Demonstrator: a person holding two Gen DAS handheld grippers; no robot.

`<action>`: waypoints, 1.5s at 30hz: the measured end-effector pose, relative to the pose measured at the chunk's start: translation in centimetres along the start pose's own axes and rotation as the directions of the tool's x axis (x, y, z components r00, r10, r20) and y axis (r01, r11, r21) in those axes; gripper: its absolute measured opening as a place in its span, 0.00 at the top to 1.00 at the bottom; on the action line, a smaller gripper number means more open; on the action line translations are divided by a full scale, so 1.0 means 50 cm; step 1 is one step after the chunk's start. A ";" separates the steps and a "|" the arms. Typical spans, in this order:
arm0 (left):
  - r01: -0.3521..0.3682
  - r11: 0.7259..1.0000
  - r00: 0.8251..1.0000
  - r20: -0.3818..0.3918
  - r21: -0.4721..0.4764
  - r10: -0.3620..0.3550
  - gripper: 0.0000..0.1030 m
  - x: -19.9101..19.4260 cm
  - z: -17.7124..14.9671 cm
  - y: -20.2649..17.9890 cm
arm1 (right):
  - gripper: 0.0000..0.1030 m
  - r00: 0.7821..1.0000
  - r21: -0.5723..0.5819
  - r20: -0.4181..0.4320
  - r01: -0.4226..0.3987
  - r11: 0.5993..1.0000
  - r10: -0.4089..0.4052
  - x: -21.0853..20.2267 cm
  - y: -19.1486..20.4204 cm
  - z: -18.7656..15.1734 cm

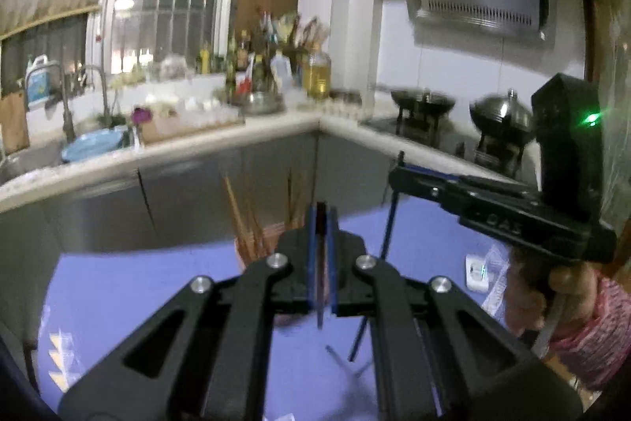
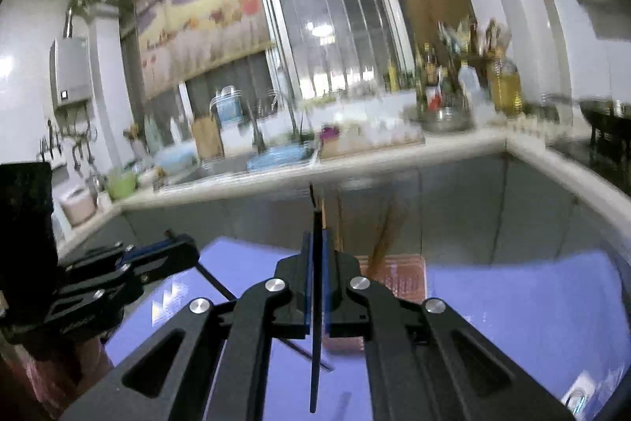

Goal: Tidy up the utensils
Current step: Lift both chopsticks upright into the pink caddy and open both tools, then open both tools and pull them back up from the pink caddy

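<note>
Chopsticks are pinched in both tools. Left gripper (image 1: 321, 219) is clenched on a dark chopstick (image 1: 320, 263) that stands nearly upright between its blue pads, its lower end hanging below them. Right gripper (image 2: 315, 243) is likewise clamped on a dark blue chopstick (image 2: 314, 322), long and thin, with most of its length dangling beneath the jaws. Both hang above a purple table (image 1: 138, 283). Beyond the fingers sits the holder (image 2: 406, 277), a reddish container already bristling with wooden chopsticks (image 1: 244, 223).

My guess is that the next step is dropping each stick into that holder. With so much stick hanging free, either one could swing or pivot in the pads, catch the rim or the sticks already inside, and tip the container or slide out.

Motion blur smears the counter and the holder's shape. More thin utensils (image 1: 347, 362) lie on the table beneath the left tool, but I cannot tell what kind.
</note>
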State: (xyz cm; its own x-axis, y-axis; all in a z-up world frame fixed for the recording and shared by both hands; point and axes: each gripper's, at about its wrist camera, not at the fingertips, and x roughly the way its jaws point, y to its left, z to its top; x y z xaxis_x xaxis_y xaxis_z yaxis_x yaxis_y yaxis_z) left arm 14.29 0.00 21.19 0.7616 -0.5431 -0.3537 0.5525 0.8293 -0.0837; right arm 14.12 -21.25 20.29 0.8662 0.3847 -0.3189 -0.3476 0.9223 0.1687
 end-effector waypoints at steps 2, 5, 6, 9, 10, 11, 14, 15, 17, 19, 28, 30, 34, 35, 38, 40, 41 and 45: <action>-0.012 1.000 0.999 0.035 0.007 0.012 0.96 0.003 0.042 0.005 | 0.96 0.998 -0.016 0.056 0.022 1.000 -0.021 0.018 -0.001 0.060; -0.053 0.999 0.996 0.076 0.008 0.052 0.96 0.027 0.100 0.020 | 0.96 0.994 -0.007 0.101 0.043 0.999 -0.042 0.055 -0.015 0.113; -0.060 0.998 0.995 0.077 0.006 0.059 0.96 0.035 0.108 0.023 | 0.96 0.992 -0.009 0.111 0.056 0.998 -0.055 0.069 -0.020 0.124; -0.087 0.996 0.994 0.060 0.001 0.087 0.96 0.089 0.126 0.045 | 0.96 0.989 -0.012 0.113 0.096 0.995 -0.094 0.129 -0.042 0.138; -0.100 0.995 0.994 0.050 0.003 0.099 0.96 0.107 0.125 0.050 | 0.96 0.989 -0.017 0.109 0.106 0.994 -0.103 0.145 -0.047 0.134; -0.107 0.994 0.994 0.039 0.003 0.106 0.96 0.122 0.122 0.056 | 0.96 0.989 -0.021 0.100 0.114 0.993 -0.111 0.163 -0.052 0.127; -0.118 0.993 0.993 -0.011 -0.007 0.118 0.96 0.177 0.101 0.075 | 0.96 0.991 -0.016 0.045 0.126 0.992 -0.125 0.222 -0.071 0.092; -0.125 0.992 0.992 -0.021 -0.009 0.125 0.96 0.191 0.091 0.078 | 0.96 0.991 -0.016 0.030 0.128 0.992 -0.128 0.236 -0.075 0.080; -0.142 0.990 0.989 -0.041 -0.011 0.142 0.96 0.218 0.071 0.088 | 0.96 0.991 -0.015 -0.005 0.130 0.991 -0.130 0.264 -0.081 0.043; -0.145 0.989 0.988 -0.060 -0.016 0.143 0.96 0.233 0.058 0.093 | 0.96 0.990 -0.018 -0.041 0.131 0.991 -0.132 0.285 -0.084 0.012; -0.107 0.994 0.994 -0.010 -0.028 0.107 0.96 0.196 0.089 0.078 | 0.95 0.975 -0.061 -0.198 0.094 0.994 -0.105 0.341 -0.081 -0.050; -0.098 0.995 0.995 0.003 -0.029 0.098 0.96 0.186 0.100 0.071 | 0.95 0.967 -0.052 -0.233 0.095 0.994 -0.105 0.351 -0.086 -0.070; -0.119 0.993 0.992 0.039 0.000 0.119 0.96 0.175 0.118 0.056 | 0.90 0.978 0.069 -0.203 0.064 0.996 -0.049 0.317 -0.109 -0.072; -0.128 0.992 0.991 0.044 0.005 0.128 0.96 0.177 0.122 0.054 | 0.84 0.981 0.082 -0.188 0.061 0.995 -0.045 0.310 -0.114 -0.066; -0.134 0.991 0.990 0.051 0.000 0.134 0.96 0.187 0.131 0.056 | 0.55 0.990 0.083 -0.127 0.070 0.994 -0.059 0.273 -0.114 -0.049; -0.137 0.991 0.989 0.050 -0.011 0.137 0.96 0.197 0.133 0.061 | 0.53 0.994 0.069 -0.078 0.078 0.995 -0.073 0.245 -0.111 -0.040; -0.139 0.990 0.989 0.049 -0.016 0.140 0.96 0.202 0.132 0.063 | 0.52 0.995 0.070 -0.069 0.076 0.995 -0.071 0.237 -0.111 -0.039; -0.144 0.989 0.989 0.018 -0.028 0.144 0.96 0.233 0.120 0.070 | 0.51 0.999 0.115 -0.027 0.046 0.992 -0.043 0.182 -0.116 -0.061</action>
State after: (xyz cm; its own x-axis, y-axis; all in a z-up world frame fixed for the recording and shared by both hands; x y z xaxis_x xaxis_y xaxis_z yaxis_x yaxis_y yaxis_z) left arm 27.13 -4.19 22.37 0.8392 -0.4202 -0.3454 0.4278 0.9020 -0.0578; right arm 22.92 -22.97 13.57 0.8704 0.3456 -0.3507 -0.2638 0.9288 0.2604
